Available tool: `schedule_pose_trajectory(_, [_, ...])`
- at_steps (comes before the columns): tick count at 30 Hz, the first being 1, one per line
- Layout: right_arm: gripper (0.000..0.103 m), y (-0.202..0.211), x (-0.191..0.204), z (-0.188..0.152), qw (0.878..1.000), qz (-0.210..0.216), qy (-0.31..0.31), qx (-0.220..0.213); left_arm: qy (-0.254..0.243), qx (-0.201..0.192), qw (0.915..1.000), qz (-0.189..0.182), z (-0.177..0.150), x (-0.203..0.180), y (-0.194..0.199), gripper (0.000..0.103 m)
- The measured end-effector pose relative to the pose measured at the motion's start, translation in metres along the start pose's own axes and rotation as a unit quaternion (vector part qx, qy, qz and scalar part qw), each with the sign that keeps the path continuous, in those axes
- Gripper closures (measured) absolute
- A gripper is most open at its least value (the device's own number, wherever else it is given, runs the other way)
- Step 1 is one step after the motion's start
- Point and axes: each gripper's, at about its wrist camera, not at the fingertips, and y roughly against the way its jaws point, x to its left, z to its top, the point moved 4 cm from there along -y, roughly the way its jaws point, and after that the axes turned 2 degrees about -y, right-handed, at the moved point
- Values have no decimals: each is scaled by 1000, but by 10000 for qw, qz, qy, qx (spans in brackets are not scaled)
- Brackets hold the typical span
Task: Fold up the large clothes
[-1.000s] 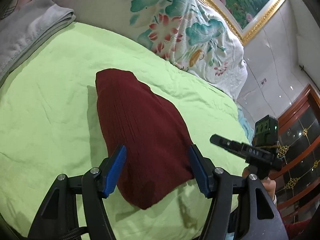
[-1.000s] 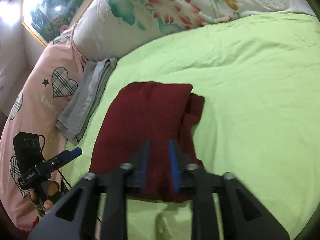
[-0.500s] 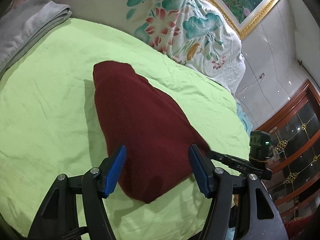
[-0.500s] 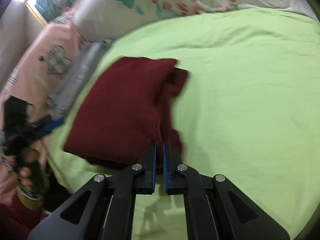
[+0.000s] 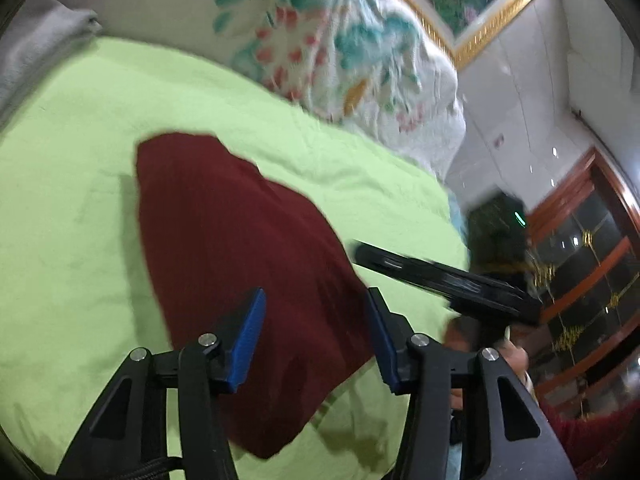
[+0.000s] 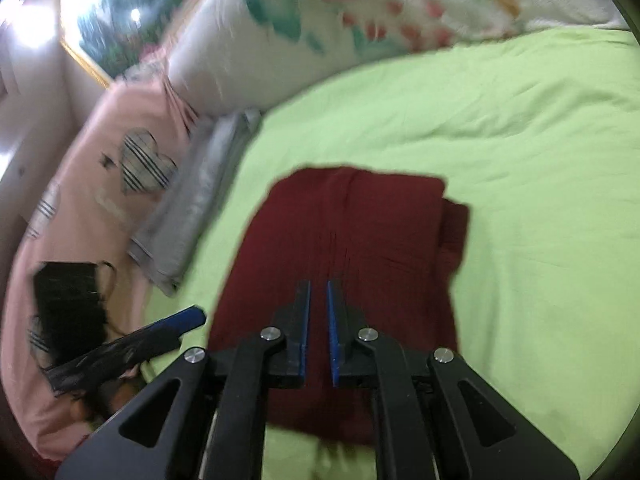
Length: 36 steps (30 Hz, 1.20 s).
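The right gripper (image 6: 318,322) is swinging back over the folded maroon garment (image 6: 344,264), jaws nearly together on nothing, while the left gripper (image 5: 316,340) is narrowing, empty, above its near edge. The garment is lying on the green bedsheet (image 6: 520,160).

2 near, downward views, shared garment (image 5: 240,280)

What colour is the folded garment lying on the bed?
Dark red, a plain maroon garment, clearest in the right wrist view.
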Motion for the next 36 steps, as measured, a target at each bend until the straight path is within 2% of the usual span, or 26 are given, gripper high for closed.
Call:
schedule_pose_trajectory(2, [97,-28,-21,-4,9978,-609,-109,244,132,456,9988,78,-12,8,-28,74])
schedule_pose_trajectory(3, [101,-38,-37,-8,9969,-640,-276,356,290,699,9971,14,-23,14,-43,79])
schedule_pose_trajectory(4, [103,-41,-47,-10,9968,-560,-430,380,392,750,9964,-33,-29,17,-50,94])
schedule_pose_trajectory(5, [103,-39,-56,-11,9967,-494,-544,342,519,786,9955,-99,-35,21,-57,103])
schedule_pose_trajectory(6, [103,-36,-62,-12,9966,-423,-642,299,630,848,9943,-160,-40,25,-63,103])
schedule_pose_trajectory(8, [103,-27,-68,-12,9961,-569,-639,194,819,823,9924,-412,-46,26,-68,103])
schedule_pose_trajectory(10, [103,-23,-76,-8,9941,-879,-624,75,651,794,9943,-277,-46,21,-68,103])
schedule_pose_trajectory(11, [103,-21,-81,-8,9936,-898,-676,101,581,791,9950,-203,-46,19,-68,103])
schedule_pose_trajectory(14, [101,-5,-73,-7,9968,-575,-559,24,647,733,9951,-147,-43,24,-64,103])
schedule_pose_trajectory(18, [100,21,-33,-8,9992,-229,-148,-277,738,443,9963,-40,-36,20,-40,103])
schedule_pose_trajectory(19, [100,28,-23,-9,9995,-119,-18,-305,675,318,9972,-52,-33,15,-29,98])
schedule_pose_trajectory(20, [100,33,-15,-13,9994,-83,68,-324,623,189,9979,-75,-31,11,-19,88])
schedule_pose_trajectory(21, [100,34,-10,-15,9994,-50,121,-325,579,38,9983,-96,-29,9,-9,84])
schedule_pose_trajectory(22, [100,33,-6,-20,9995,7,156,-267,537,-156,9983,-154,-27,7,2,74])
schedule_pose_trajectory(23, [100,29,-4,-24,9996,7,164,-218,529,-323,9980,-131,-23,7,9,72])
schedule_pose_trajectory(24, [100,26,-6,-27,9997,-49,187,-164,551,-443,9975,27,-17,11,12,72])
schedule_pose_trajectory(27, [100,6,-19,-30,9993,-360,107,27,723,-489,9961,161,-3,25,3,72])
schedule_pose_trajectory(28, [100,-1,-30,-34,9984,-545,-12,125,744,-373,9957,408,1,33,-8,73])
schedule_pose_trajectory(29, [100,-5,-38,-37,9973,-711,-84,176,753,-215,9955,530,1,40,-19,79])
schedule_pose_trajectory(31, [101,-15,-54,-41,9972,-630,-329,243,737,-16,9946,727,-1,47,-38,87])
schedule_pose_trajectory(36, [103,-15,-60,-39,9974,-586,-390,166,586,16,9940,918,0,49,-42,86])
